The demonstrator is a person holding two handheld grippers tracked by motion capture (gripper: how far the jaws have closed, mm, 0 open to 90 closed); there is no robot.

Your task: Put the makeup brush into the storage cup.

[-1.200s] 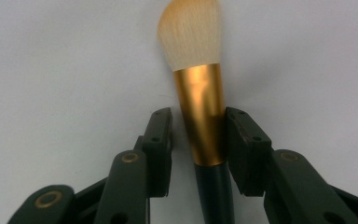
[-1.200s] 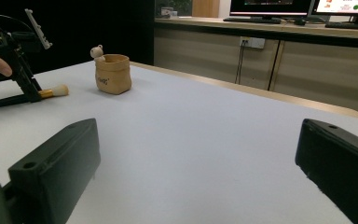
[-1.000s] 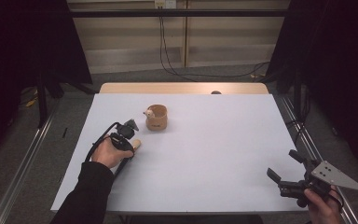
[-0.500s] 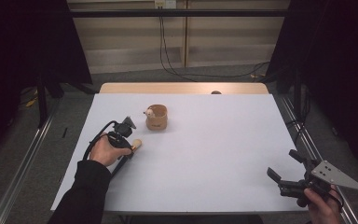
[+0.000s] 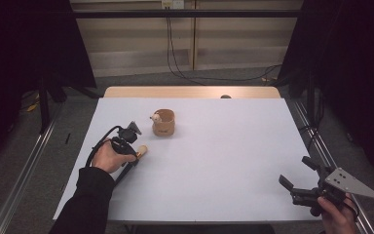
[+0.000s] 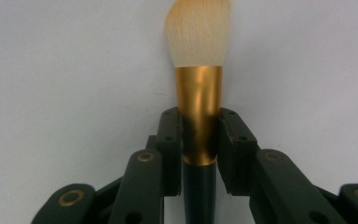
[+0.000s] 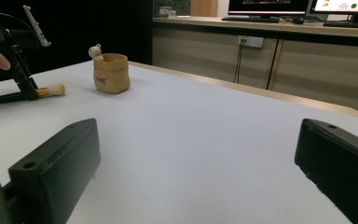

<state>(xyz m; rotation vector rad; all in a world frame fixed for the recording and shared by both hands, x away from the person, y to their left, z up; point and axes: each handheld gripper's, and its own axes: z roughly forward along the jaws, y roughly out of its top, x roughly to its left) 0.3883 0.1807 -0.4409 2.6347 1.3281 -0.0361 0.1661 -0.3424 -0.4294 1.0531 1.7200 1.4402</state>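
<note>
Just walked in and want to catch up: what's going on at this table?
A person works with a gripper in each hand. The left gripper is shut on a makeup brush, gripping its gold ferrule low over the white table. A small tan pot stands close by. The right gripper waits open at the table's near right corner.

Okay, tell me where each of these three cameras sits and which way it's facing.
High view: above the near edge, looking forward and down on the table; both forearms enter below.
Left gripper view: rides the left gripper, looking down its jaws, shut on the brush.
Right gripper view: low on the right gripper, open, facing across the table.
Shared: high and right gripper views both show the cup.
</note>
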